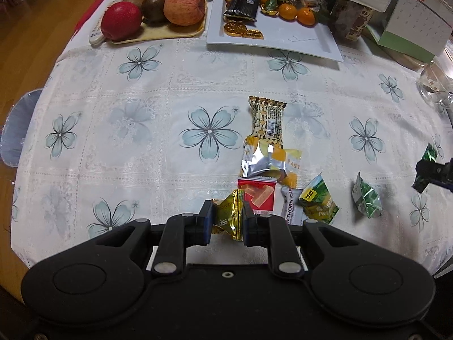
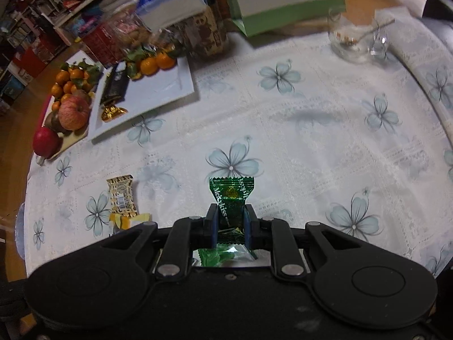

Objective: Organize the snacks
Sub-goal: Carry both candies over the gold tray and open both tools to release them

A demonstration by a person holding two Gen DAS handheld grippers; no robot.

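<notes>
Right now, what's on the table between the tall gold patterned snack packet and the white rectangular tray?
Nothing: in the left wrist view only bare flowered tablecloth lies between the gold patterned packet and the white tray.

Beside the glossy white ceramic-looking tray (image 1: 311, 42), a matt white lace-patterned tablecloth (image 1: 141, 107) bears a crinkled, shiny gold foil candy wrapper (image 1: 229, 218); the green foil candy wrapper (image 2: 230, 201) gleams, possibly metallised plastic.

The right claw's (image 1: 421, 174) body is cut off by the left-wrist picture's edge; shelf clutter (image 2: 31, 28) is blurred.

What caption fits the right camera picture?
Right tongs pinch a green candy above the flowered tablecloth.
</notes>
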